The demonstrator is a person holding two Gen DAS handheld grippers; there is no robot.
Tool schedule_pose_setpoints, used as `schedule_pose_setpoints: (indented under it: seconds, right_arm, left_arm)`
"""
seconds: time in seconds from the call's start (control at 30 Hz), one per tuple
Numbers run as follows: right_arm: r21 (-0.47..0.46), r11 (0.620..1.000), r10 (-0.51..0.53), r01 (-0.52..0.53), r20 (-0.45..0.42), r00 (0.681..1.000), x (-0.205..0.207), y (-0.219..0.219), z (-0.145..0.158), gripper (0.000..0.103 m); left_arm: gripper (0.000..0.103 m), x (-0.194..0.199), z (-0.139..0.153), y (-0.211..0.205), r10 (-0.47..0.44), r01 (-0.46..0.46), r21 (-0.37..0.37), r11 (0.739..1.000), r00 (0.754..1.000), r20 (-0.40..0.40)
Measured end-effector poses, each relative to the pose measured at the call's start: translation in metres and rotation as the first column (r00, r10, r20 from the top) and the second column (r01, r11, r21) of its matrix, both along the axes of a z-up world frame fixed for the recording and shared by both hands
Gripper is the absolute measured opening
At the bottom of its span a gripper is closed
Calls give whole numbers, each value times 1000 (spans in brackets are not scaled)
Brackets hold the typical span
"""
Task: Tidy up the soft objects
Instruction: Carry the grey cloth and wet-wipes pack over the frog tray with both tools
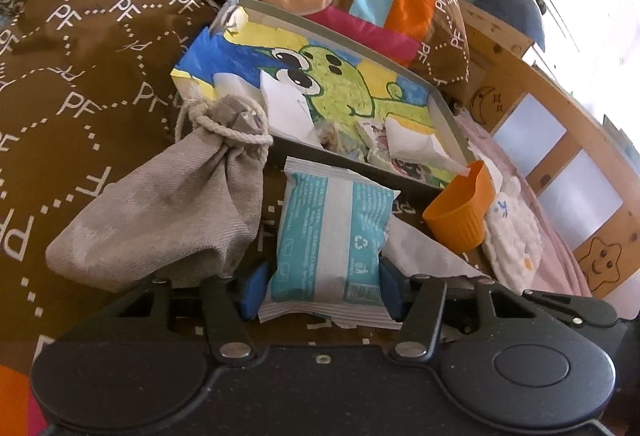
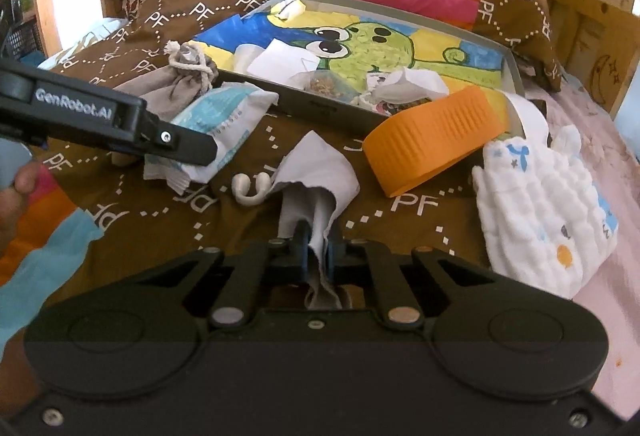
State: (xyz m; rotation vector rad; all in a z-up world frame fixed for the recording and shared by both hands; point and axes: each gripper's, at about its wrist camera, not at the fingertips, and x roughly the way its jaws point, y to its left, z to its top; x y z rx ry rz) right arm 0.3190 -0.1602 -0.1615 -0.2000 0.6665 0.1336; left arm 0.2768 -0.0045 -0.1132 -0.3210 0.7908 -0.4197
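A teal and white soft packet (image 1: 332, 228) lies on the brown blanket between the blue pads of my left gripper (image 1: 323, 288), which press on both of its sides. In the right wrist view the same packet (image 2: 224, 116) shows under the left gripper's black finger (image 2: 176, 144). My right gripper (image 2: 316, 256) is shut on a pale grey cloth (image 2: 316, 172), which stands up pinched between its pads; that cloth (image 1: 424, 252) also lies right of the packet. A grey drawstring pouch (image 1: 160, 204) rests to the left.
A grey tray (image 1: 348, 160) lined with a cartoon drawing holds papers and small items. An orange cup (image 2: 432, 140), a white quilted cloth (image 2: 540, 212) and a white hook (image 2: 250, 188) lie nearby. Piled bedding is behind the tray. A wooden bed rail (image 1: 560, 140) is at the right.
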Motion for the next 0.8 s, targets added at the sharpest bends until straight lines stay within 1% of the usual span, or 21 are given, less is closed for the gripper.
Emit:
schedule_pose_setpoints:
  seconds: [0.17,0.43,0.63,0.8]
  right_arm:
    - [-53,999,-3,5,54,999,-9,3,10,1]
    - [-67,998,27,-17,154,988,-27,7,34,1]
    - [-22,1000,2,3,228,974,-38,1,57,1]
    - [43,998,-51,40,282,958,-44,-13,74,1]
  left_arm:
    - [58,-12,8,3,22,-22,-18,1000,1000,13]
    - [58,-33,25,2,45,-43,-37,998,998,50]
    - [58,-44,40,-2,64,-61,-28,998,994,94]
    - [58,-41,57,-3,109,-106,-31,994,984,138]
